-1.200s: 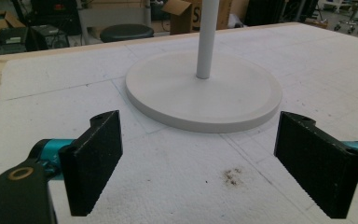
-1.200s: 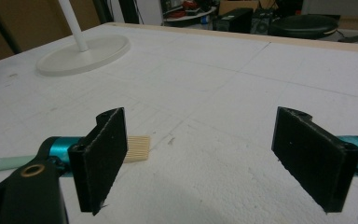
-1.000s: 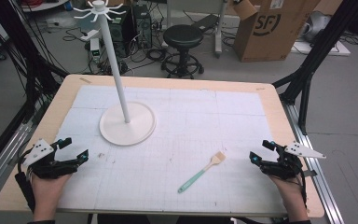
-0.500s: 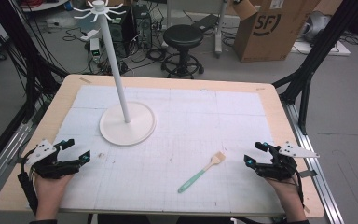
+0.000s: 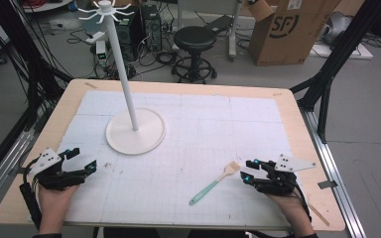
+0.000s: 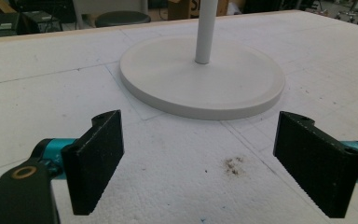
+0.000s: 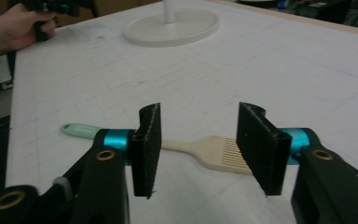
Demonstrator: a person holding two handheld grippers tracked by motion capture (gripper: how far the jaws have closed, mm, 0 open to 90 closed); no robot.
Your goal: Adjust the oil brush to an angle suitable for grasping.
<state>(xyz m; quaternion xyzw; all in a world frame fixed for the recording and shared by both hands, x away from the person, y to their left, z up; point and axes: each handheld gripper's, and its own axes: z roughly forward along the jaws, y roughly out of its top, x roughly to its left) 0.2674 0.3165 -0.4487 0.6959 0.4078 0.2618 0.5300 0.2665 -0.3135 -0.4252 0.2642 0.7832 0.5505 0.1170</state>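
A brush (image 5: pixel 212 185) with a teal handle and a cream head lies flat on the white mat, front right of centre. My right gripper (image 5: pixel 248 171) sits low just right of the brush head. In the right gripper view the head (image 7: pixel 216 153) lies on the mat just beyond the jaws, seen through the gap of my right gripper (image 7: pixel 198 144). The jaws have just been closing and stand partly apart, with neither pad touching the brush. My left gripper (image 5: pixel 83 159) rests at the front left, wide open and holding nothing (image 6: pixel 200 163).
A white stand has a round base (image 5: pixel 146 138) left of centre on the mat and a tall pole (image 5: pixel 123 69) with hooks on top. Behind the table are a black stool (image 5: pixel 194 38) and a cardboard box (image 5: pixel 290 29). Black frame struts flank both sides.
My right gripper has slid left toward the brush head, and its jaws have narrowed from wide open to about half. The left gripper has stayed in place.
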